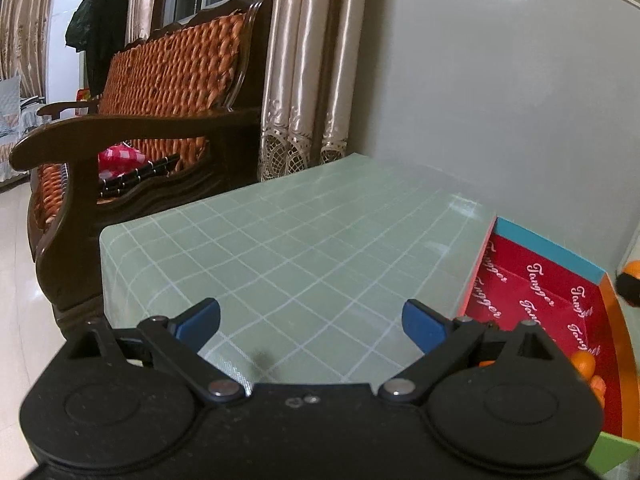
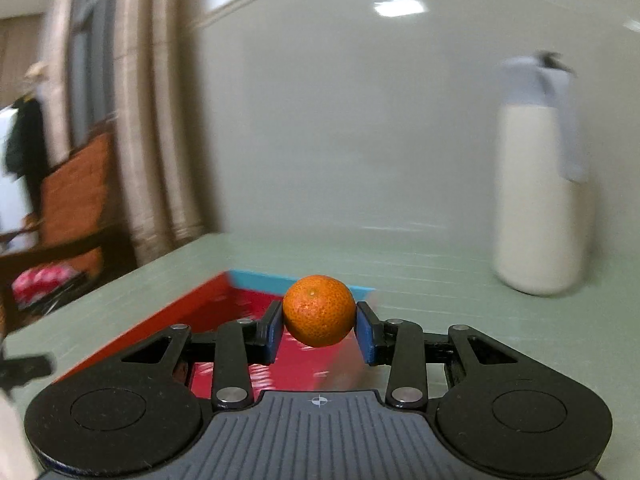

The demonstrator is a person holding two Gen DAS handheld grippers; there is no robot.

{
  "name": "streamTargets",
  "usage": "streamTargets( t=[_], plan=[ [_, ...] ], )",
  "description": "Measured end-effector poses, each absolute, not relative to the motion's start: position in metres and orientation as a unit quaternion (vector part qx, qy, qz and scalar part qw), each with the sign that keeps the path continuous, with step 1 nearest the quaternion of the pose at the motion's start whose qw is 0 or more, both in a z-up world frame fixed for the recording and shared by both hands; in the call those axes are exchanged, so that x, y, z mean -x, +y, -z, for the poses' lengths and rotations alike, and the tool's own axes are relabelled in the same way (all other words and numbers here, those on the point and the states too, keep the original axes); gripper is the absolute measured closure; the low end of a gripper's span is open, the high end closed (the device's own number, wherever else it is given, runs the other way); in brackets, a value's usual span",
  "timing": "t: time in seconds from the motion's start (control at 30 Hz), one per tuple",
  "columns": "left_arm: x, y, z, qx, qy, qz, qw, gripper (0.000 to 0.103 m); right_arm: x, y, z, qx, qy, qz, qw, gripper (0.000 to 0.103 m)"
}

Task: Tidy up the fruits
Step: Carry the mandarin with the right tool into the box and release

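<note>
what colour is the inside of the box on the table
Red with white script lettering inside the box; clearest in the left wrist view.

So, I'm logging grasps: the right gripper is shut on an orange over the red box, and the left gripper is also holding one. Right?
Not quite. The left gripper holds nothing: the left wrist view shows its jaws wide open over the green table. The right gripper is indeed shut on an orange over the red box.

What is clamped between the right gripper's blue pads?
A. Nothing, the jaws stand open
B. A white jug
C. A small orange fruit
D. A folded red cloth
C. In the right wrist view the orange fruit sits pinched between both pads of the right gripper, lifted above the red box.
</note>
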State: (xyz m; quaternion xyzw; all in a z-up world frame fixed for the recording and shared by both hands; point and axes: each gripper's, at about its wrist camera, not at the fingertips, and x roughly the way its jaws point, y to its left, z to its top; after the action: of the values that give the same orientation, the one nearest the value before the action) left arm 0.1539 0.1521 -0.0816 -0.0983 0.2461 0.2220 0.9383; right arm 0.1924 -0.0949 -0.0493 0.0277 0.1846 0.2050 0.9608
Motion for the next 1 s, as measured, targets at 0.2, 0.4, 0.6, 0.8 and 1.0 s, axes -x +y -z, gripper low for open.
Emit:
streamTargets(
  t=[0.2,0.4,0.6,0.8,1.0],
  plan=[
    [-0.155,0.147,0.081,0.087,0.243,-0.223,0.940,0.011,-0.190,-0.063,0.058,0.017,0.207,-0.241,0.948,0.065],
    [-0.156,0.146,0.080,0.082,0.239,-0.223,0.942,0.011,-0.183,-0.051,0.066,0.038,0.208,-0.229,0.950,0.019],
    [-0.153,0.135,0.076,0.067,0.222,-0.213,0.949,0.010,-0.170,-0.064,0.054,0.025,0.199,-0.210,0.957,0.014],
    [-0.137,0.109,0.069,0.030,0.211,-0.169,0.962,0.007,-0.143,-0.092,0.037,0.011,0.229,-0.147,0.962,0.001],
    [-0.099,0.081,0.044,0.005,0.205,-0.125,0.971,0.006,-0.099,-0.120,0.013,-0.016,0.251,-0.097,0.963,0.000]
  ],
)
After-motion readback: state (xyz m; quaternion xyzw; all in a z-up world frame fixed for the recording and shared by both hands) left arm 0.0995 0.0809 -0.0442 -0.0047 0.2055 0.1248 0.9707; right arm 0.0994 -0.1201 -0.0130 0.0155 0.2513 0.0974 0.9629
